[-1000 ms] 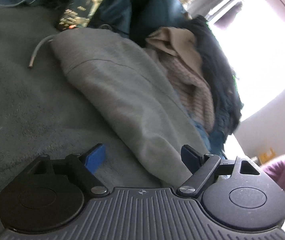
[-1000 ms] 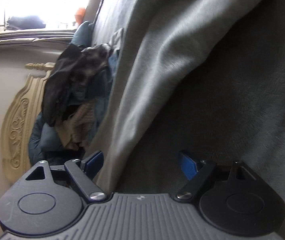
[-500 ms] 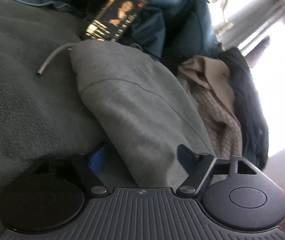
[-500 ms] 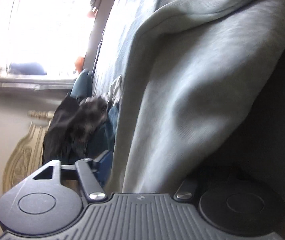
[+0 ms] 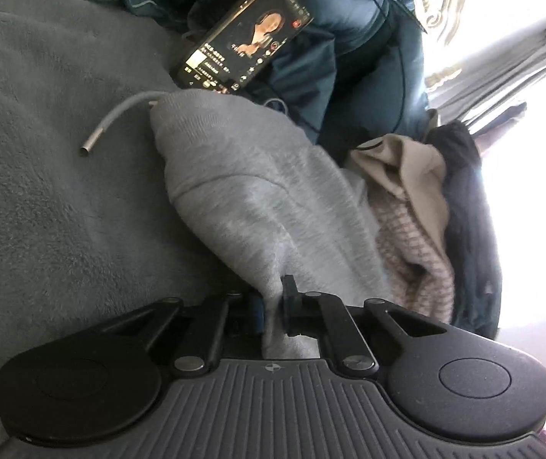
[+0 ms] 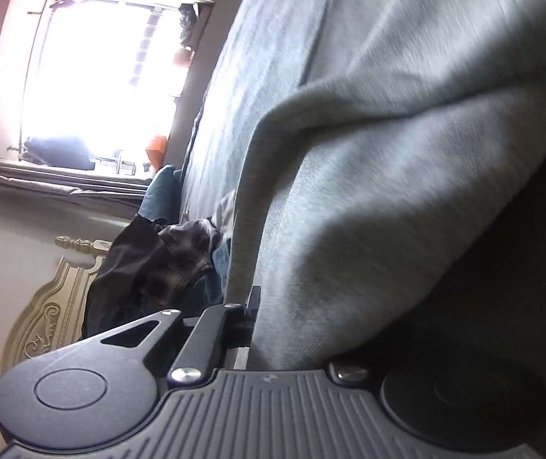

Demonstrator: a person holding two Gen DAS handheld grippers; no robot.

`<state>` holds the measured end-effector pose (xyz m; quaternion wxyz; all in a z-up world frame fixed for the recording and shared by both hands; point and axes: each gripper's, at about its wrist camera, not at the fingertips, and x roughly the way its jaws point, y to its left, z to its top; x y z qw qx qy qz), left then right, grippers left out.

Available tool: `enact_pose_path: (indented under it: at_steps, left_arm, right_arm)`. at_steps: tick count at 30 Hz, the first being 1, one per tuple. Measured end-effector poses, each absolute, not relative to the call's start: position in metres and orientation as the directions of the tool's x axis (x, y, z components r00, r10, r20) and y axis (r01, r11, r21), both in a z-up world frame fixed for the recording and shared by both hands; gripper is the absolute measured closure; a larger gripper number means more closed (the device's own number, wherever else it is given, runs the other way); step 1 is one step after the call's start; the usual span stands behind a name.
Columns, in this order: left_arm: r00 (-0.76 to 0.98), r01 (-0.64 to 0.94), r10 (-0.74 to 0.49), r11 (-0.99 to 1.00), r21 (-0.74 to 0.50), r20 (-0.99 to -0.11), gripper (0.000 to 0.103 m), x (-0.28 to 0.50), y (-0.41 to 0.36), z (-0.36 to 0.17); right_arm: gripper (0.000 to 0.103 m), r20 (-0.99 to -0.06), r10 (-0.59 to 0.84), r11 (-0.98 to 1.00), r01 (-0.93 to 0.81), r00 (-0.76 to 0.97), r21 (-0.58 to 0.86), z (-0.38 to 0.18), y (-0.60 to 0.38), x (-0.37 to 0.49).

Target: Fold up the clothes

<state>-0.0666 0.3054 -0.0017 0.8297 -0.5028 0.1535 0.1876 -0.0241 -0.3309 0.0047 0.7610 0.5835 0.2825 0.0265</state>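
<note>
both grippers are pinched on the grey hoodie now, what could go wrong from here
1. The left hand-held gripper pinches only a thin edge of the grey hoodie, so it may slip out when lifted.
2. The phone lies beside the hood; dragging the fabric could knock it.
3. The drawstring trails loose and may snag.
4. The right hand-held gripper has one finger buried under cloth.

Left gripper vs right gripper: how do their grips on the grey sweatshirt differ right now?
Left gripper: both fingers visible, shut on a thin pinched fold of the grey sweatshirt. Right gripper: only one finger shows; the sweatshirt drapes over and hides the other. Beyond the left sits a lit phone; beyond the right, a bright window. Shared: both have just been closing and are shut on the same garment.
</note>
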Motion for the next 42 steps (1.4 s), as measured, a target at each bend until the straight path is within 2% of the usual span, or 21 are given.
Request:
enact_pose_path:
  at_steps: [8, 16, 25, 32, 33, 35, 36, 39, 42]
  left_arm:
    - [0.897, -0.425, 0.062, 0.395, -0.814, -0.438, 0.098, -0.102, 0.285, 0.004]
    - [0.905, -0.384, -0.008, 0.415, -0.825, -0.425, 0.098, -0.17, 0.253, 0.006]
    - [0.907, -0.371, -0.013, 0.448, -0.813, -0.421, 0.098, -0.25, 0.236, 0.006]
    - [0.888, -0.396, 0.042, 0.578, -0.714, -0.458, 0.098, -0.261, 0.227, 0.0]
    - [0.886, -0.396, 0.042, 0.588, -0.705, -0.462, 0.097, -0.261, 0.228, -0.001]
    - [0.884, -0.386, 0.026, 0.603, -0.698, -0.466, 0.095, -0.26, 0.229, -0.002]
    - [0.885, -0.385, 0.022, 0.599, -0.702, -0.466, 0.09, -0.261, 0.231, -0.003]
    - [0.882, -0.384, 0.015, 0.599, -0.702, -0.47, 0.075, -0.262, 0.234, -0.003]
    - [0.87, -0.397, 0.003, 0.596, -0.698, -0.493, 0.067, -0.261, 0.239, -0.002]
  right_arm:
    - [0.094, -0.388, 0.327, 0.374, 0.259, 0.861, 0.89, 0.044, -0.366, -0.068]
    - [0.094, -0.392, 0.308, 0.403, 0.255, 0.867, 0.879, 0.066, -0.407, -0.156]
    - [0.094, -0.431, 0.28, 0.353, 0.326, 0.858, 0.877, 0.045, -0.426, -0.26]
    - [0.091, -0.498, 0.304, 0.376, 0.378, 0.812, 0.846, 0.013, -0.425, -0.267]
    - [0.088, -0.514, 0.314, 0.392, 0.384, 0.798, 0.836, 0.012, -0.425, -0.265]
    - [0.074, -0.543, 0.337, 0.403, 0.403, 0.77, 0.822, 0.012, -0.426, -0.265]
    - [0.06, -0.553, 0.347, 0.411, 0.407, 0.758, 0.816, 0.014, -0.427, -0.266]
    - [0.048, -0.576, 0.358, 0.458, 0.4, 0.735, 0.794, 0.024, -0.427, -0.278]
    - [0.038, -0.625, 0.334, 0.54, 0.401, 0.705, 0.74, 0.042, -0.424, -0.292]
